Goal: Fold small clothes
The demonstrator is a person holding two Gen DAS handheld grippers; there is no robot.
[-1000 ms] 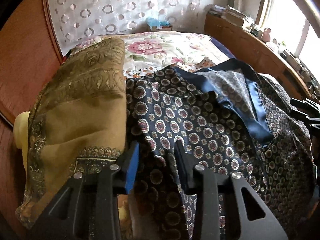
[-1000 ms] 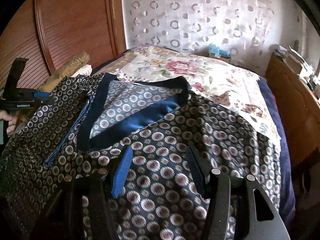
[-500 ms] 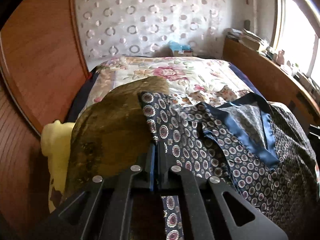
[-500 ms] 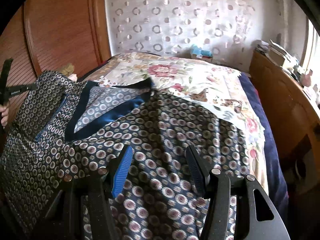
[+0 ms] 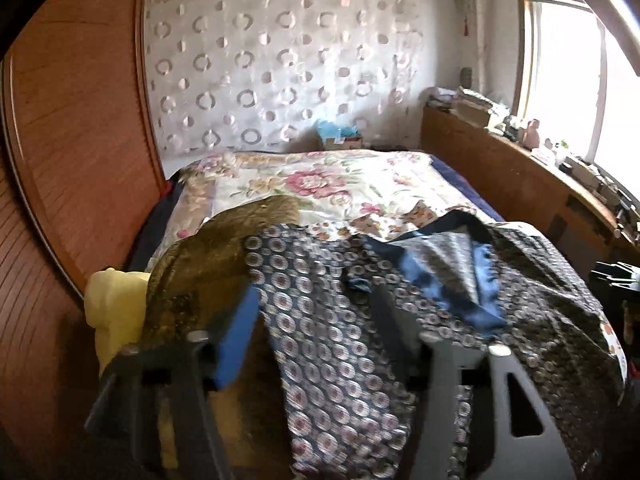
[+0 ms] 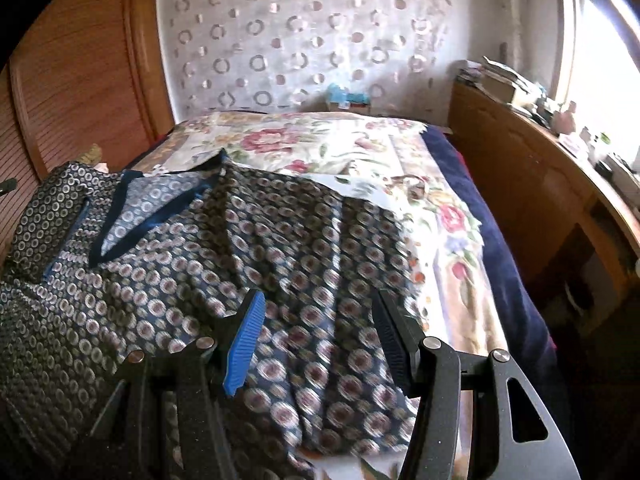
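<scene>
- While the dark blue top with round flower dots lies crumpled on the bed, the left gripper has just been opening; its jaws now stand apart, cloth between them but not pinched.
- From the right, the right gripper hangs with jaws apart over the top, as wide as before.

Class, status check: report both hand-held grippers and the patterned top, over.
Left hand-held gripper open, jaws just opened, cloth loose between. Right hand-held gripper open over patterned top. Olive cloth alongside.
</scene>
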